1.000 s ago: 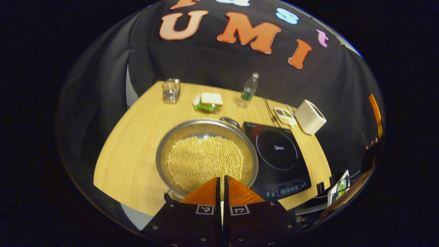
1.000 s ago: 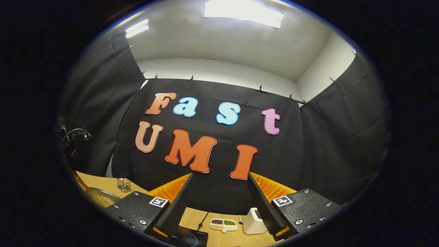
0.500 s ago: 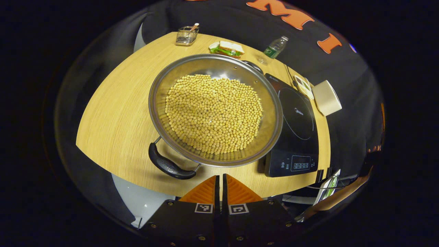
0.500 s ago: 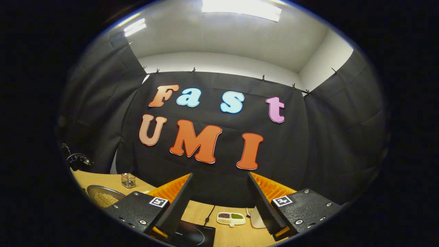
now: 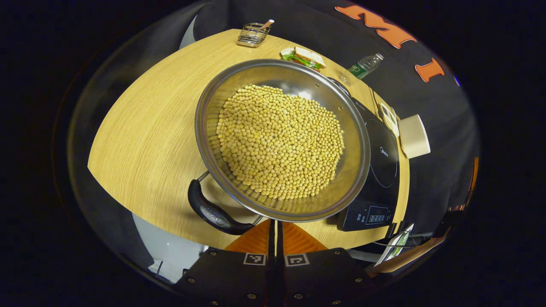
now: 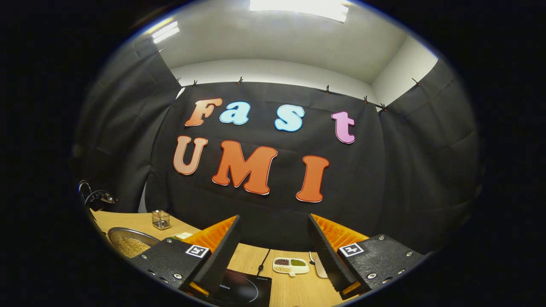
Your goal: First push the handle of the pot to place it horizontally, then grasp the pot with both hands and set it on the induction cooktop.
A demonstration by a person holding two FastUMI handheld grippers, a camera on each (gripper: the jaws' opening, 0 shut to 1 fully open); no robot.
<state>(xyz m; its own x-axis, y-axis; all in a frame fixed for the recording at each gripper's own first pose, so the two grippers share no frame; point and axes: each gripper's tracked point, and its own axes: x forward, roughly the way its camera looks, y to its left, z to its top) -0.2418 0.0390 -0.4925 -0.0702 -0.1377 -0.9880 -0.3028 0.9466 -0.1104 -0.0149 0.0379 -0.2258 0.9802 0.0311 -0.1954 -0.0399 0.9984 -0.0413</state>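
Left gripper view: left tool [image 5: 276, 232] clenched, empty, poised just right of the pot handle [image 5: 215, 213]. Handle runs diagonally at the near-left of the pot [image 5: 281, 136], which sits on the desk [image 5: 140, 140] beside the cooktop [image 5: 379, 170]

Right gripper view: right tool [image 6: 273, 251] released, well off, pot [image 6: 128, 243] far left; left tool is nearer

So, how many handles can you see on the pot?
2: one black handle at the near edge of the pot, just beside the shut left claw; one at the far rim, mostly hidden.
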